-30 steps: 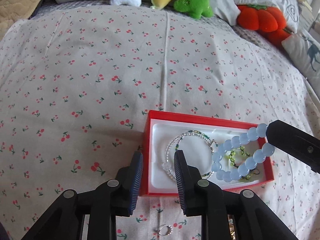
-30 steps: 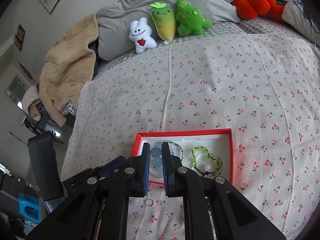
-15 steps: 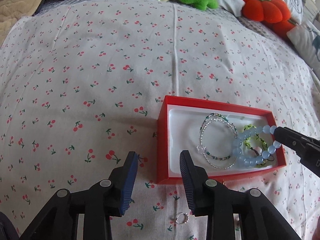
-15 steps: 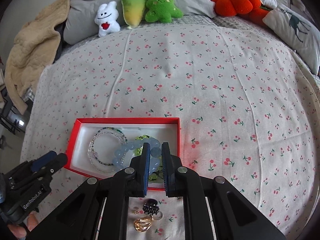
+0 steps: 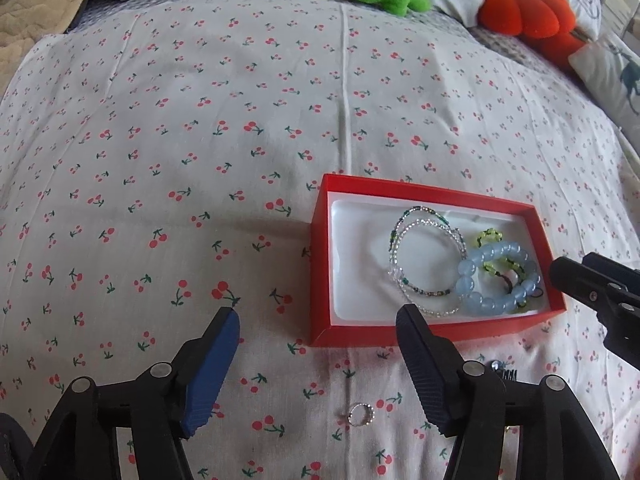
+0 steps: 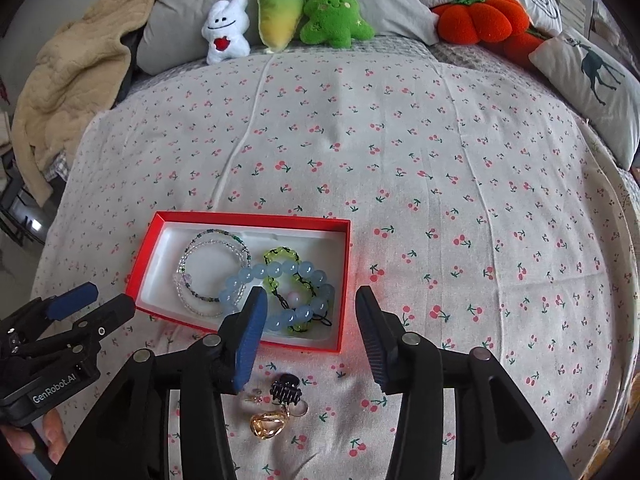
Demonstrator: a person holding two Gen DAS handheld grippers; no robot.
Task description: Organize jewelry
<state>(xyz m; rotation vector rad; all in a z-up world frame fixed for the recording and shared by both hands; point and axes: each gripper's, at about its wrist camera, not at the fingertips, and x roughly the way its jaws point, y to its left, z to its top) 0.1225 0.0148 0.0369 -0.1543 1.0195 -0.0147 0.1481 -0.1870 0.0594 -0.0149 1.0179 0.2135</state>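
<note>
Sitting on the bed's cherry-print sheet (image 6: 400, 160): red box (image 6: 144, 268) with white lining, lid off. Lying inside the box: pale blue bead bracelet (image 6: 280, 272), resting partly over a yellow-green beaded bracelet (image 6: 280, 254) toward the box's right half, and overlapping at its left edge a pair of thin clear-and-green seed-bead strands (image 6: 208, 240); same contents showing in the left wrist view, blue bracelet (image 5: 480, 256) touching nothing but the other pieces and the lining. Hovering over the near right portion of the box: right gripper (image 6: 310, 312), fingers (image 6: 250, 332) opening, nothing between them, pads clear of the beads. Hovering off the near left corner of the box (image 5: 320, 264): left gripper (image 5: 316, 344), fingers (image 5: 212, 364) opening wide, holding nothing, only sheet and the box corner showing between them. Lying loose on the sheet, just in front of the box: small silver ring (image 5: 360, 415), black claw clip (image 6: 285, 390), gold-coloured piece (image 6: 267, 426) and a thin hoop beside it, all outside the box. Lining up against grey pillows at the far end of the bed: white plush (image 6: 225, 31), yellow-green plush (image 6: 279, 12), green tree plush (image 6: 334, 11), orange pumpkin plush (image 6: 478, 20). Draping over the far left corner: beige blanket (image 6: 68, 76). Showing at the lower left edge of the right wrist view: part of a person's hand under the left gripper's body.
</note>
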